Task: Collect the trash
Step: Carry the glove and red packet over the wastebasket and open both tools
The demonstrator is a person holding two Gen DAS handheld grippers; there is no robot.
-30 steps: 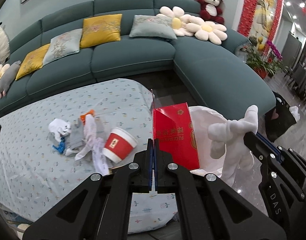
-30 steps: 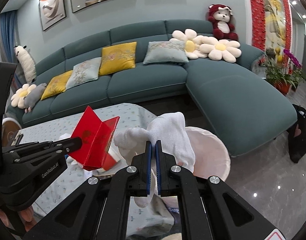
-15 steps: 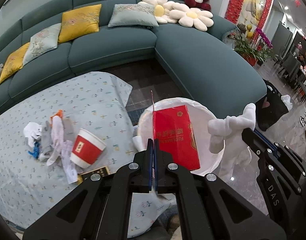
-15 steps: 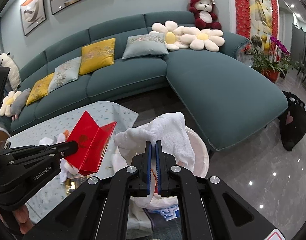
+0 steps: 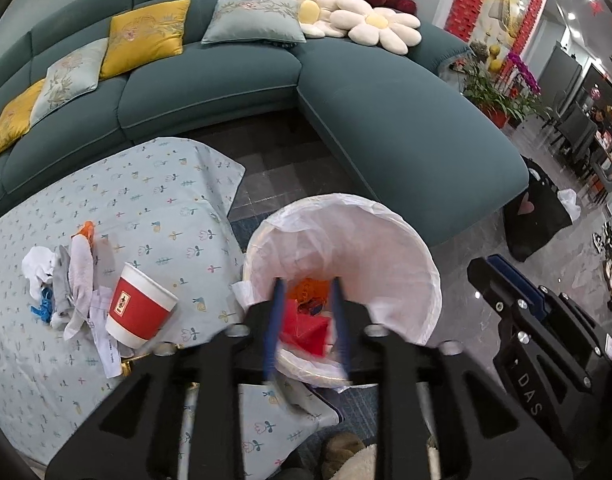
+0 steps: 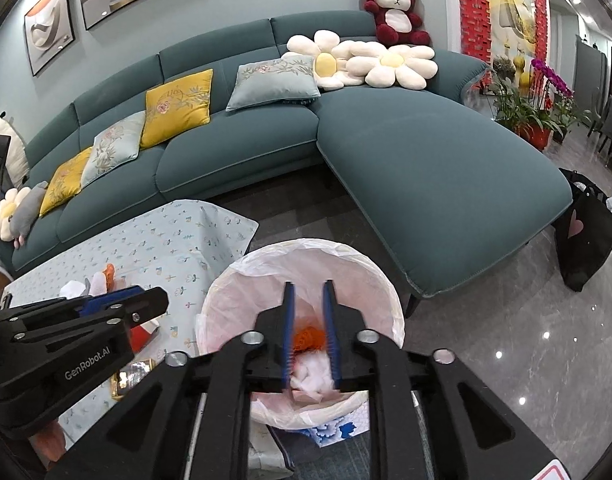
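Tabletop (image 5: 154, 184) under a pale flower-print cloth fills the left of the left wrist view; on it lie crumpled white and grey scraps (image 5: 62, 280) and, just beside them, a tipped red paper cup (image 5: 136, 310). To the right, off the tabletop's edge, a round bin (image 5: 406, 248) lined with a white bag stands on the floor. Left gripper (image 5: 308, 320) hangs over the bin mouth, its fingers having just been opening, parted with nothing between them; the red folded card (image 5: 306, 330) lies inside the bin below. Right gripper (image 6: 310, 336) hangs over the same bin, fingers likewise just opening and apart, gripping nothing; the white cloth wad (image 6: 312, 378) rests in the bin beside orange trash (image 6: 306, 336). Teal sofa (image 6: 426, 152) curves behind.
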